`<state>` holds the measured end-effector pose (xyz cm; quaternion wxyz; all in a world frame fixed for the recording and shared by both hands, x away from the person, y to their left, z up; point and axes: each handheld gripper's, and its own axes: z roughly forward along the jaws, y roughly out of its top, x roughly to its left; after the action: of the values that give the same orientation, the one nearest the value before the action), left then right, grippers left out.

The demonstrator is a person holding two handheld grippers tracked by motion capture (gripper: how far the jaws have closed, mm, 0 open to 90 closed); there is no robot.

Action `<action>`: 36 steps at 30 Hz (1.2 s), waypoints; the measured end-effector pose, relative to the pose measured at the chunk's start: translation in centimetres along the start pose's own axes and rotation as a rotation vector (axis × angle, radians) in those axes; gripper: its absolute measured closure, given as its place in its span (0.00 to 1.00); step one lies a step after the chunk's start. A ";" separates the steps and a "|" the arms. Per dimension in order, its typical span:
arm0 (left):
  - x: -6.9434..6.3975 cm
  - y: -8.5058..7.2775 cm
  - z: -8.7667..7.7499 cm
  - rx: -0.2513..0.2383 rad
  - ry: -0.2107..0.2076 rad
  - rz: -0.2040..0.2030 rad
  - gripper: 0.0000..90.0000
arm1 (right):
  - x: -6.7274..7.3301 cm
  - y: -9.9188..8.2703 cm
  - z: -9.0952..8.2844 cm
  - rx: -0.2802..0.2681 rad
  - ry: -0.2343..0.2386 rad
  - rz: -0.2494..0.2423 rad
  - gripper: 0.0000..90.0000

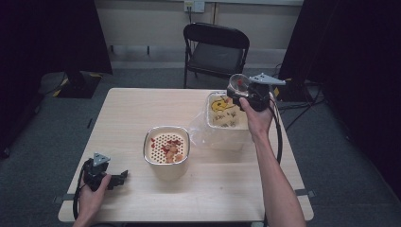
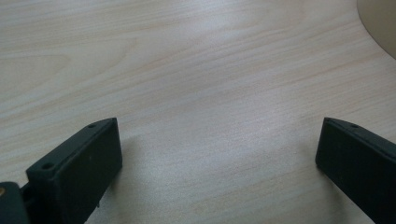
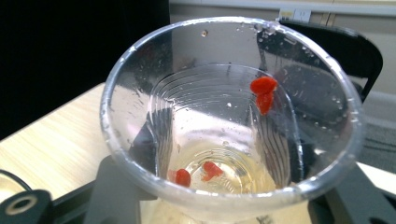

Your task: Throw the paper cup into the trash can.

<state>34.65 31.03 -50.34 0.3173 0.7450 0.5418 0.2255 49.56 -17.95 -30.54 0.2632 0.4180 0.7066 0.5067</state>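
Note:
A clear plastic cup [image 1: 238,84] [image 3: 229,116] with a few red bits stuck to its wet inside hangs in the air over the back right of the table. My right gripper [image 1: 242,92] [image 3: 231,200] is shut on it, with a jaw on either side of the cup's lower wall. At the table's front left, my left gripper [image 1: 122,177] [image 2: 219,154] rests low over bare wood, jaws wide open with nothing between them. A metal pot [image 1: 166,168] with a cream perforated insert holding red and orange pieces stands mid-table.
Just below the cup sits a translucent tub [image 1: 208,118] with a yellow drawing and dark marks inside. A black folding chair [image 1: 215,49] stands behind the wooden table [image 1: 132,109]. A curved pale edge [image 2: 380,23] shows in the left gripper view.

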 end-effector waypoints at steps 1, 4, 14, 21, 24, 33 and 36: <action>0.0 0.0 0.0 0.000 0.000 0.000 0.00 | -0.1 -0.1 0.1 0.010 0.001 0.000 0.48; 0.0 0.0 0.0 0.000 0.000 0.000 0.00 | -0.2 -0.2 0.5 0.030 0.001 0.002 0.39; 0.0 0.0 0.0 0.000 0.000 0.000 0.00 | -0.5 -0.9 1.3 0.070 -0.018 0.021 0.16; 0.0 0.0 0.0 0.000 0.000 0.000 0.00 | -0.3 -1.2 0.8 0.069 0.004 0.028 0.16; 0.0 0.0 0.0 0.000 0.000 0.000 0.00 | 0.0 -1.7 -0.1 0.076 0.001 0.012 0.17; 0.0 0.0 0.0 0.000 -0.002 0.001 0.00 | 0.3 -3.9 -3.9 0.076 -0.012 0.012 0.15; 0.1 0.0 0.0 -0.001 -0.008 0.005 0.00 | 0.6 -4.9 -5.1 0.086 -0.012 0.005 0.15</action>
<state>34.70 31.09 -50.36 0.3192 0.7472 0.5384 0.2235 43.57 -20.61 -33.35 0.2479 0.4336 0.7252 0.4739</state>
